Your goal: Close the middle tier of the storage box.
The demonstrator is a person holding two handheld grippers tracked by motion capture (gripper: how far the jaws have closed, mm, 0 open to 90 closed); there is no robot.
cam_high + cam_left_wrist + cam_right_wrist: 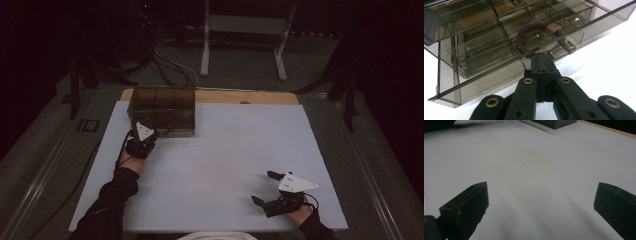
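A smoky see-through drawer box (162, 111) stands at the back left of the white table (225, 150). In the left gripper view one drawer (474, 50) with several compartments is pulled out, its chrome knob (569, 47) at the front. My left gripper (541, 57) is at the box's front (141, 140), jaws together on the lower edge of a dark maroon braided ring (524, 37) with a tan tag (554, 28). The ring stands up over the drawer's compartments. My right gripper (262, 187) rests low at the front right with its jaws wide apart (541, 192) and bare table between them.
A wooden strip (240, 96) runs along the table's back edge. Behind it are floor cables (170, 65) and a white metal stand (245, 25). A dark sleeve (112, 200) reaches in from the lower left. Open white surface lies between the two grippers.
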